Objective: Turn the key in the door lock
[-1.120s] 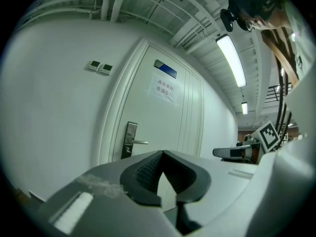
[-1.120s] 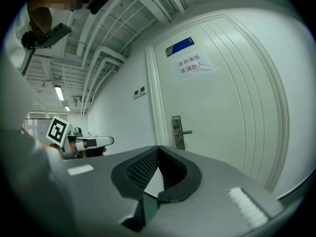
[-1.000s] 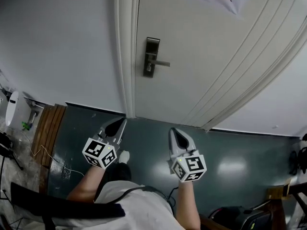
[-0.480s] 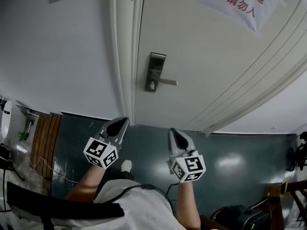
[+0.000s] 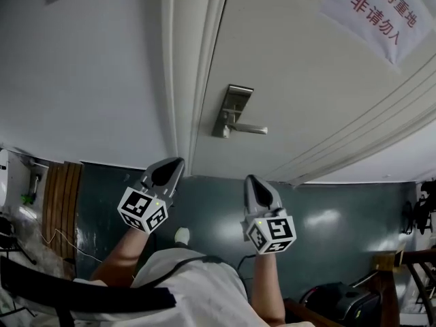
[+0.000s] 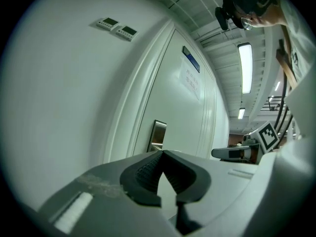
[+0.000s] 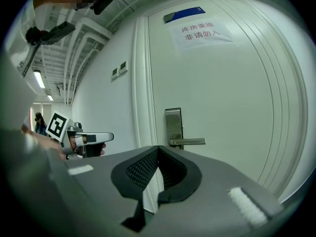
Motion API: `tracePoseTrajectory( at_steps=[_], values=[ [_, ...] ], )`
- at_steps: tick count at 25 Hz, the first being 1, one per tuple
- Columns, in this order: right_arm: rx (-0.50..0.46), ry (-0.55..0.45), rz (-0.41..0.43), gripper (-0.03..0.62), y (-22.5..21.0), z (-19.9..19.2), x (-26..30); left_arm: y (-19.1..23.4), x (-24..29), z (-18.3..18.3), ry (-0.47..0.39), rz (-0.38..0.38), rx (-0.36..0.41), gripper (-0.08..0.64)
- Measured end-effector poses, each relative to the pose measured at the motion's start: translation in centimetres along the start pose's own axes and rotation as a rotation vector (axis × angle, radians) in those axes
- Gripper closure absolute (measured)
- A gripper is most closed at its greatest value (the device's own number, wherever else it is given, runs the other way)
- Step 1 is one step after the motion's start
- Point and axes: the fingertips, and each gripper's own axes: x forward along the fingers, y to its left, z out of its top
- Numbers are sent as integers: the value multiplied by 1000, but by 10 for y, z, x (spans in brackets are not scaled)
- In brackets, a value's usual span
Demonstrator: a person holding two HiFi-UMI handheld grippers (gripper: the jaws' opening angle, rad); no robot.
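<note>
You're aiming left tongs [image 5: 170, 169] and right tongs [image 5: 255, 186], both pressed together empty, at the lock plate [image 5: 232, 109] up-frame, nearer the right.

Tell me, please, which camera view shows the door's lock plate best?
The right gripper view: the lock plate and its lever face the camera, unobstructed. The head view shows the plate small, from above; the left gripper view shows it only obliquely.

One door [image 5: 306, 73], one lock [image 5: 234, 111], one paper notice [image 5: 373, 9], two wall panels [image 6: 107, 22] [image 6: 128, 31], two grippers [image 5: 177, 162] [image 5: 251, 180].
</note>
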Motion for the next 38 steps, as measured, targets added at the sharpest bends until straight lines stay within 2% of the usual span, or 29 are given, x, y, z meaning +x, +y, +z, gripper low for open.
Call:
tracePoseTrajectory(
  at_steps=[6, 11, 16, 22, 28, 32, 38],
  values=[
    [1, 26, -18, 584, -2, -6, 25, 30, 11, -3, 7, -4, -14, 555],
    [-5, 45, -6, 584, -3, -6, 37, 34, 17, -2, 12, -9, -16, 555],
    [4, 39, 20, 584, -8, -7, 49, 35, 21, 3, -3, 17, -11, 555],
    [77, 39, 95, 583, -15, -12, 65, 26, 26, 7, -4, 55, 7, 555],
    [155, 92, 204, 583, -12, -35, 83, 12, 24, 2, -12, 110, -4, 555],
    [349, 77, 268, 583, -12, -43, 102, 5, 21, -3, -10, 129, -9, 555],
    [642, 41, 295, 583, -21, -62, 128, -1, 19, -11, 1, 148, -20, 555]
  ],
)
